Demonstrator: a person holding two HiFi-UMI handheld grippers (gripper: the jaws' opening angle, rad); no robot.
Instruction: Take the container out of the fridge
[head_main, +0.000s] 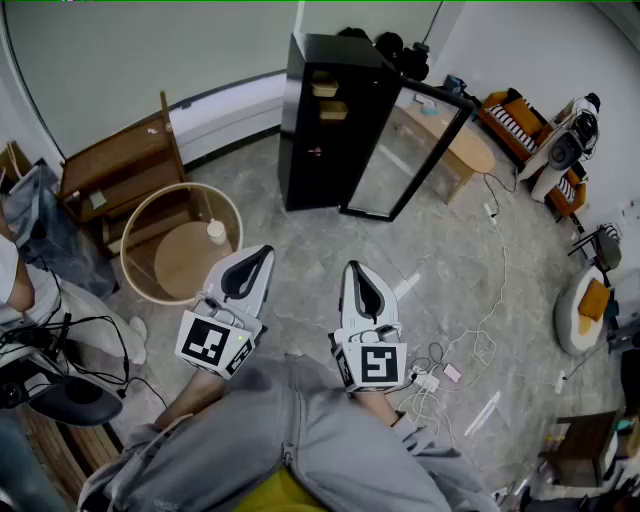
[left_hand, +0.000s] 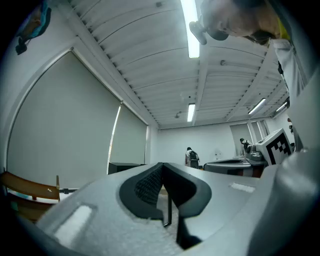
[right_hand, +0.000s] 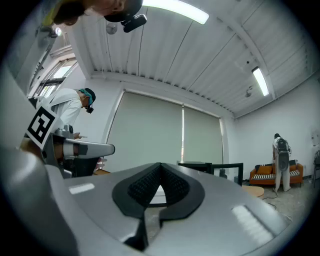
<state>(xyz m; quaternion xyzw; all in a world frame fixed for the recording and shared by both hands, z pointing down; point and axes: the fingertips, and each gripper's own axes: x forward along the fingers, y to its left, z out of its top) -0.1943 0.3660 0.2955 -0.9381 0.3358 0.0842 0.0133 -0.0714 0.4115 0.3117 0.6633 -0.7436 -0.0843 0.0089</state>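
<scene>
Currently you hold both grippers low in front of your grey trousers (head_main: 300, 440), well short of the tall black fridge (head_main: 305, 150), which stands across the grey stone floor (head_main: 300, 230) from you. Your left gripper (head_main: 264, 250) has its jaws pressed together at the tips, with nothing between the ribbed black pads (left_hand: 145, 185). Your right gripper (head_main: 352, 266) is closed in the same way and is just as empty; its dark pads (right_hand: 142, 186) meet at the tip. Both point toward the fridge, side by side and apart from each other.

The fridge's glass door with a black frame (head_main: 405, 150) stands swung open on the fridge's right. Inside, a tan box-shaped container (head_main: 325, 90) sits on an upper shelf, and a second tan container (head_main: 334, 111) sits just below it; neither gripper is near them.

Left of the fridge, nearer you, is a round rimmed wooden side table (head_main: 135, 240) bearing a small white bottle (head_main: 215, 232). Beyond the open door stands an oval light-wood table (head_main: 470, 145).
</scene>
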